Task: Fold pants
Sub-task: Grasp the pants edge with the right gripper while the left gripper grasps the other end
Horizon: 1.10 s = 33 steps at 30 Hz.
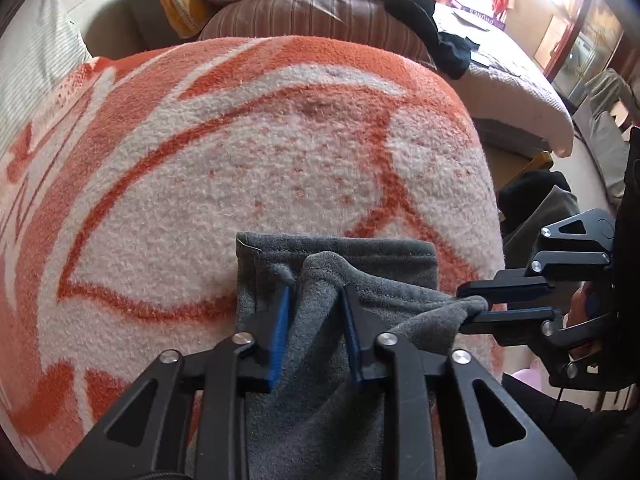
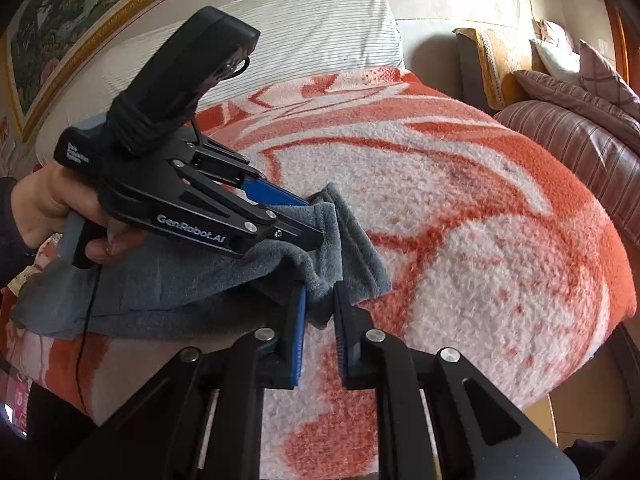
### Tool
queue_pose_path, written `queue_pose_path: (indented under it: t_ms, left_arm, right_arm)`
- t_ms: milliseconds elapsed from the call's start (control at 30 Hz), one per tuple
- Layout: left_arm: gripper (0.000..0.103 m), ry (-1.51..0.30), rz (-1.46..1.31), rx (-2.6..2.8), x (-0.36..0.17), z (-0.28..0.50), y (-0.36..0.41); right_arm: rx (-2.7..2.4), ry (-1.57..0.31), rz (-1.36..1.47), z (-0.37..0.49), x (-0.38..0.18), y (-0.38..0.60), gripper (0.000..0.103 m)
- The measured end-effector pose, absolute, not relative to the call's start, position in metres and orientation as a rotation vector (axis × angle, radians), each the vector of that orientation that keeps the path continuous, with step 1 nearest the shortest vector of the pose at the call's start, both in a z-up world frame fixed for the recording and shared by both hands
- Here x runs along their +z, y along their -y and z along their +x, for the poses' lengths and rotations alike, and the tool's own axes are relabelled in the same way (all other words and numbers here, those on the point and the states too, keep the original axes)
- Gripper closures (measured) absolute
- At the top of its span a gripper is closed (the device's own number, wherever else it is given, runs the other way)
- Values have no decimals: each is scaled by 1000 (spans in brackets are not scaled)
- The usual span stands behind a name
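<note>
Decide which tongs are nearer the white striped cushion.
Left. The left tongs grip the grey pants on the side toward the white striped cushion; the right tongs grip the same hem farther from it.

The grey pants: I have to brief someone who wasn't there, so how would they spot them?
Find the orange-and-white blanket covering the bed. On its near edge lies the grey pants, soft fleece pinched by both grippers. It is the only plain grey cloth on the patterned blanket.

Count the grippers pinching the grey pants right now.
2. The left gripper pinches a raised fold near the pants end, on the blanket. The right gripper pinches the neighbouring corner, beside the left one.
</note>
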<state>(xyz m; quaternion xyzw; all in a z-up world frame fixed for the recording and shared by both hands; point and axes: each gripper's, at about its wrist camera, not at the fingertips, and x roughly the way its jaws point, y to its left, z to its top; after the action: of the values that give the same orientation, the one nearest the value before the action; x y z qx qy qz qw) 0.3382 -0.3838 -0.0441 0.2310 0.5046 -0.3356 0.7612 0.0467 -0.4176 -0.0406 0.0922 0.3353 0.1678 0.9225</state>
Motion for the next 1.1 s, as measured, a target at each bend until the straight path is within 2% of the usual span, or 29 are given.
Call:
queue_pose_path:
  t_ms: [67,233,300,400,500,567,733,767,800,833,1100]
  left_arm:
    - [96,-1086,471,-732,-38,343,381]
    - [96,-1042,356,-702,-12,367,375]
    - [96,-1059,336,-679,-15,376,375]
    - [96,-1107,300,-666,-32,385,371]
    - [87,-1116,252,-681,-38,385,367]
    - [67,-1124,230,-666,-35,382,363]
    - [43,-1070,200,-643,-9,368,346]
    - [40,-1073,199,-634,-6,368,343]
    - [40,-1080,199,-624,-4,369,340]
    - [40,-1093,197,-611,-5,371,337]
    - [40,-1221,108,-604,-30,386,331]
  right_arm:
    - [356,-681,202,46,-40,421,94]
    - [340,-588,192,54,-16,432,95]
    - [346,-561,163,67,-7,432,95]
    - [316,-618,78,81,-17,422,95]
    - [298,-676,46,80,-34,418,95]
    - [292,-716,49,74,-43,420,94]
    - [280,-737,114,58,-48,429,80]
    - [269,-734,135,55,-48,432,74]
    - [268,-734,163,54,-48,434,67]
    - [272,-735,202,53,-49,437,66]
    - [363,-728,733,51,-70,468,64]
